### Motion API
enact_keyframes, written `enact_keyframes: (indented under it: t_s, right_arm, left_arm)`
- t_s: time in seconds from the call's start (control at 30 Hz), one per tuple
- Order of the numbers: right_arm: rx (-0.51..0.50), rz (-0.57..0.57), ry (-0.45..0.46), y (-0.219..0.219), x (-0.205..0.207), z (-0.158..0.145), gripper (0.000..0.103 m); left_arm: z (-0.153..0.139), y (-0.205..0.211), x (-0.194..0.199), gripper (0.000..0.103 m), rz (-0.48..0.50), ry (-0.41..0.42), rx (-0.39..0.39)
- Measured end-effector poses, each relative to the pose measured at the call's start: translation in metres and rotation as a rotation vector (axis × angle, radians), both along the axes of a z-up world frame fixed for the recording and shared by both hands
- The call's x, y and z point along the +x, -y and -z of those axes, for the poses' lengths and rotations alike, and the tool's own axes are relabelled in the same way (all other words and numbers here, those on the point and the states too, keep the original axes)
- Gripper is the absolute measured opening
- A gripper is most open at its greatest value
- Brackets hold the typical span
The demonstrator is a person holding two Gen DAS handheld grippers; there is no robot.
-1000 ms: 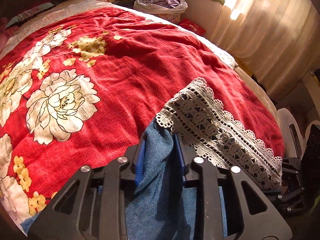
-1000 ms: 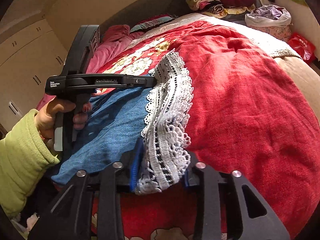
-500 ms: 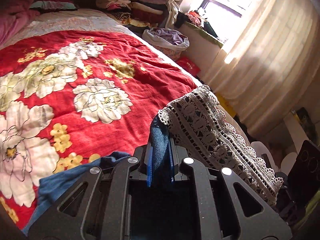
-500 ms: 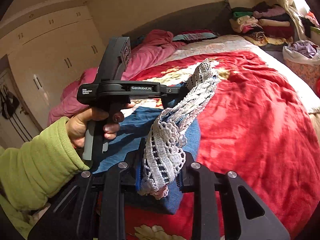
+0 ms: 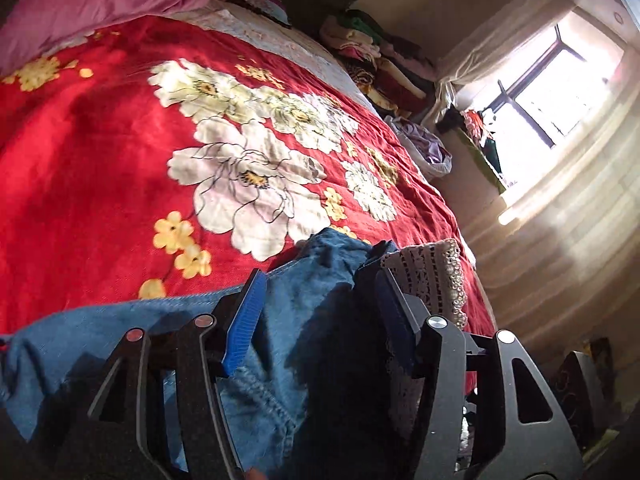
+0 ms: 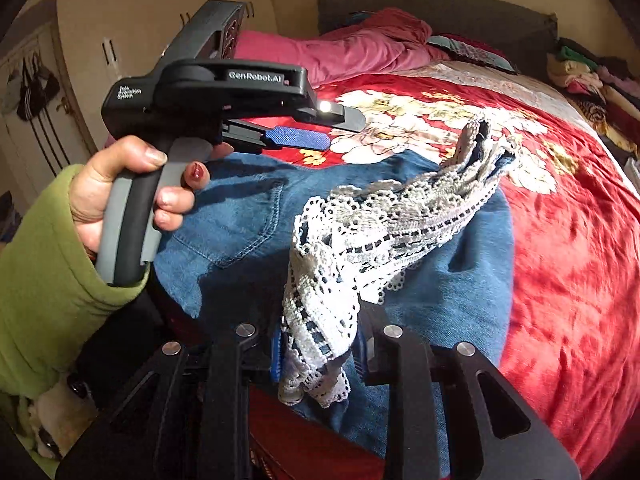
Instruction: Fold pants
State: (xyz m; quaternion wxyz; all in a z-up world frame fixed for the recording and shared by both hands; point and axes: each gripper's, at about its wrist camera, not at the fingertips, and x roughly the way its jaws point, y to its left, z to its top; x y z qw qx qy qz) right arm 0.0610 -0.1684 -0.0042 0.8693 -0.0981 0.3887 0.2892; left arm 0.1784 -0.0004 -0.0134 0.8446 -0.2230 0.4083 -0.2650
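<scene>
Between the black jaws of the right gripper [image 6: 318,354], which have blue pads [image 6: 275,354], hangs white openwork lace [image 6: 360,240] with dark blue showing through its holes. Behind it the pants [image 6: 248,216] are mid-blue denim with paler stitching. The bedspread [image 6: 580,248] beyond the jaws is red with cream peonies and small yellow blossoms. To the left, the sleeve [image 6: 44,280] is lime green; the left gripper [image 6: 304,128] is black, its pad blue.

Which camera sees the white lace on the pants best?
The right wrist view. There the lace stretches across the middle, from the right tongs out over the pants, with its pattern clear. The left wrist view shows only a small shaded bit past the open left tongs.
</scene>
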Motion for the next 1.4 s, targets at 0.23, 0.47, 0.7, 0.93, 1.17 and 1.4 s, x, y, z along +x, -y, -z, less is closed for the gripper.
enact_keyframes:
  t_s: [0.23,0.47,0.7,0.93,1.17,1.4]
  right_arm:
    - [-0.057,-0.048,0.018,-0.031,-0.011,0.016,0.038]
    - [-0.111,-0.03,0.1,-0.011,-0.029,0.01,0.058]
    - [-0.15,-0.032,0.056,-0.024,-0.03,0.028,0.051]
    - [-0.07,-0.035,-0.007,-0.013,-0.023,0.022,0.022]
    - [-0.048,-0.106,-0.009,-0.023,-0.027,0.017,0.019]
    - [-0.049,-0.146,-0.035,-0.031,-0.028,0.029,0.034]
  left_arm:
    - [0.014,-0.01,-0.005,0.061,0.007,-0.032,-0.054]
    - [0.027,0.01,-0.003,0.062,0.046,-0.052,-0.024]
    - [0.031,0.021,0.023,0.062,0.009,-0.115,0.017]
    - [0.035,0.035,0.038,0.016,-0.029,-0.122,0.076]
    - [0.019,0.012,0.019,0.013,-0.055,-0.05,0.061]
    - [0.042,0.013,0.021,0.025,-0.051,-0.065,0.101]
